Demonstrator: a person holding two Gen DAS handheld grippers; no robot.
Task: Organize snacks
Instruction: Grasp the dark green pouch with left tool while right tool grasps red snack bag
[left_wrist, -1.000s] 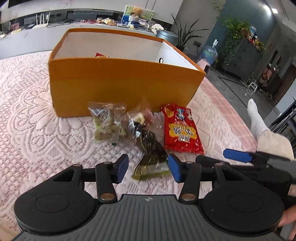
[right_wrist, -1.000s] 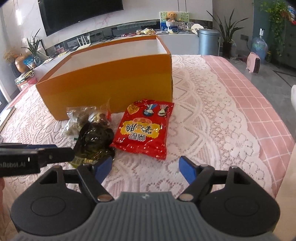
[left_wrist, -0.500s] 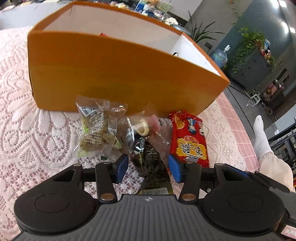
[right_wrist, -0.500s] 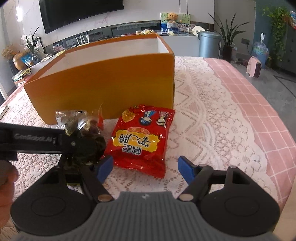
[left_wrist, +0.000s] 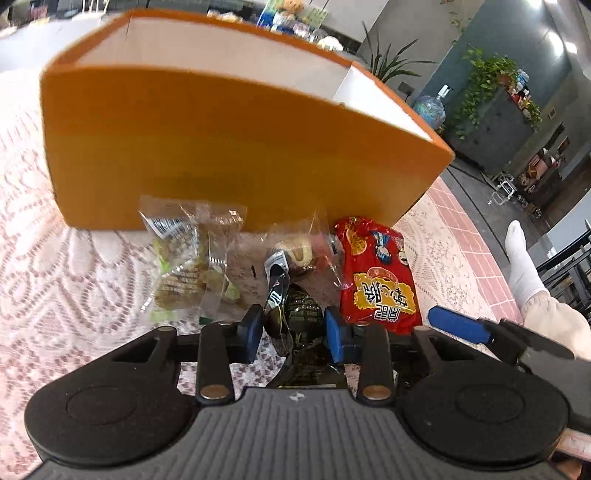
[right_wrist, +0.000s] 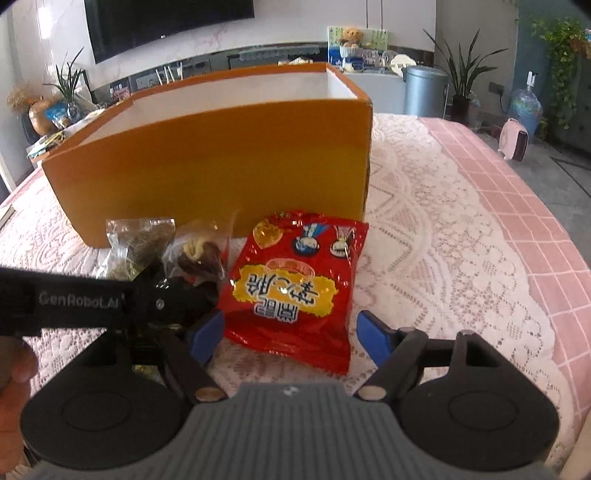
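Seen from the left wrist, the dark snack packet (left_wrist: 299, 314) runs lengthwise from 6 to 12 o'clock, between the narrowed left tool (left_wrist: 293, 334), pads touching it. From the right wrist, the right tool (right_wrist: 290, 334) gapes wide over the red packet's (right_wrist: 295, 288) near end, gripping nothing; the orange box (right_wrist: 221, 162) stands at 12.

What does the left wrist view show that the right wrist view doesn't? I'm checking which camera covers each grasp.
Only the left wrist view shows the left gripper with its jaws on either side of the dark green packet, plus a white sock. Only the right wrist view shows the right gripper, jaws open and empty, before the red snack bag, plus the TV. Both show the orange box, red bag, clear snack packets and lace tablecloth.
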